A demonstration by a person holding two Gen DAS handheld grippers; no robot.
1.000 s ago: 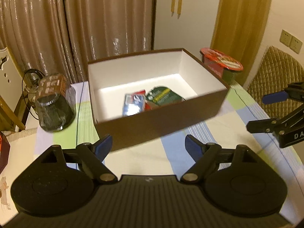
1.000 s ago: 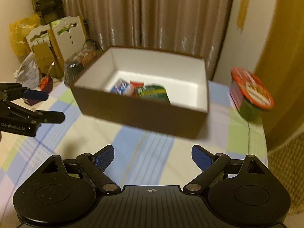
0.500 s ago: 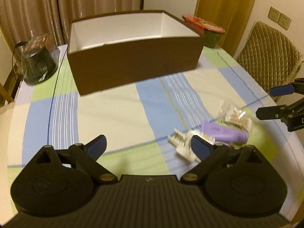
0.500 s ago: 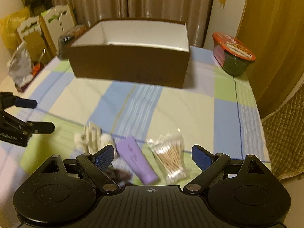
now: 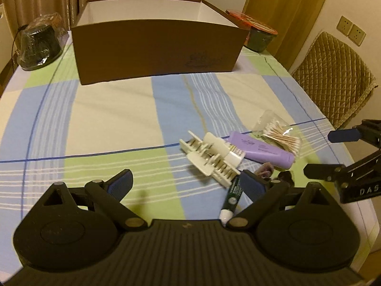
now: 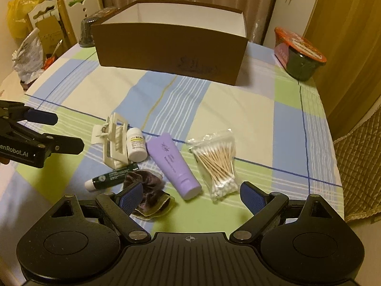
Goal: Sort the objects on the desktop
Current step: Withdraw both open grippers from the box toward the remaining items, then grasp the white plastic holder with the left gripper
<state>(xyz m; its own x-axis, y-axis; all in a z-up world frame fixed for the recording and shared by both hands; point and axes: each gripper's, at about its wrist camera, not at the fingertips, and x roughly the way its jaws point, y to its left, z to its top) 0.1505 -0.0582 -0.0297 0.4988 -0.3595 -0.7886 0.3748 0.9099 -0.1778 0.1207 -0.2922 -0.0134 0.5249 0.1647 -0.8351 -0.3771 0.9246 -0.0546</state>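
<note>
A brown box [image 6: 170, 47] with a white inside stands at the far side of the checked tablecloth; it also shows in the left wrist view [image 5: 154, 47]. Near the front lie a white hair claw [image 6: 113, 140], a small white pill bottle [image 6: 136, 145], a purple tube [image 6: 175, 164], a bag of cotton swabs [image 6: 218, 159], a dark green lip balm [image 6: 110, 177] and a dark purple scrunchie [image 6: 147, 186]. My right gripper [image 6: 191, 195] is open and empty just in front of them. My left gripper [image 5: 187, 184] is open and empty, left of the pile.
A red-lidded noodle bowl [image 6: 298, 52] stands right of the box. A dark wrapped bowl [image 5: 39, 45] stands left of it. A quilted chair [image 5: 333, 81] is at the table's right edge. Bags and cartons [image 6: 31, 40] sit beyond the left edge.
Both grippers have pulled back from the box toward the table's near side and lowered. The box's inside is out of sight and the pile of small objects has come into view.
</note>
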